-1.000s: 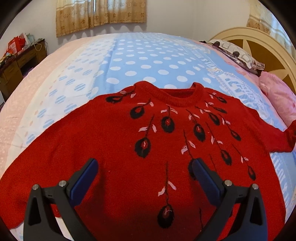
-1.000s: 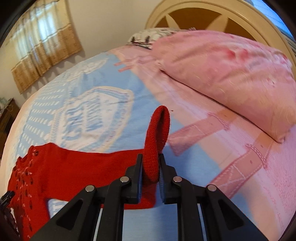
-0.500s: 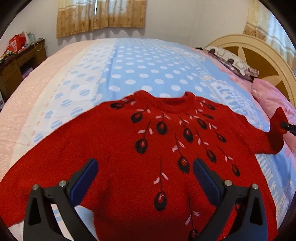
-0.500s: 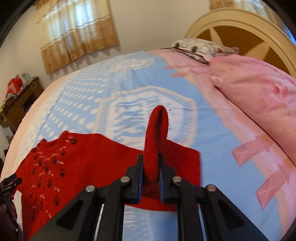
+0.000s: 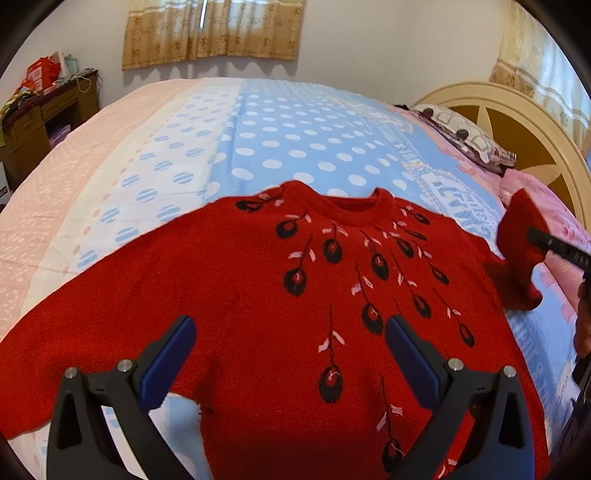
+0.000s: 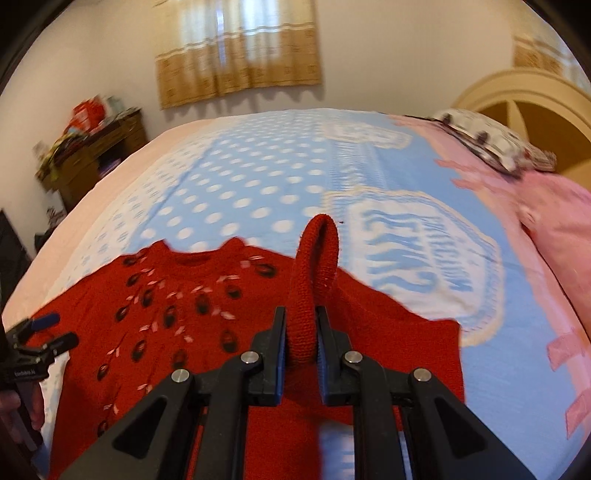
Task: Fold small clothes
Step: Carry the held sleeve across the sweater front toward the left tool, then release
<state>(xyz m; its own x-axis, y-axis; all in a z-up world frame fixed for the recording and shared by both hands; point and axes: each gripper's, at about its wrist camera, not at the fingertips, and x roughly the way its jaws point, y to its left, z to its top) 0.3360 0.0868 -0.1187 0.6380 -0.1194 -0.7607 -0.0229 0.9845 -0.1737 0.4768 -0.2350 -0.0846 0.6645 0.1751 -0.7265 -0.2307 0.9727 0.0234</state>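
A red sweater [image 5: 236,280] with a black-and-pink leaf pattern lies front-up on the bed [image 5: 288,122], its neckline toward the far edge and its hem at the near edge. The bedspread is light blue with white dots down the middle and pale pink along the left edge.

The left gripper [image 5: 290,349] hangs over the lower chest of the sweater. Its jaws are spread wide, with nothing between the blue pads [image 5: 168,354]; knit fabric shows in the gap below them.

The right gripper [image 6: 301,343] has its jaws pinching the cuff [image 6: 314,273] of the sweater's right-hand sleeve. The cuff stands up out of the jaws as a folded loop. The sleeve [image 6: 402,332] is raised off the bedspread and bent in toward the body of the garment. In the left wrist view the same cuff is lifted at the right side, near a pink pillow [image 5: 554,214].

A cream headboard [image 5: 517,107] closes the right end of the bed. A patterned pillow [image 5: 465,136] lies against it. A wooden desk [image 5: 44,114] stands beyond the far left corner, and a curtain [image 5: 214,33] hangs on the wall behind.
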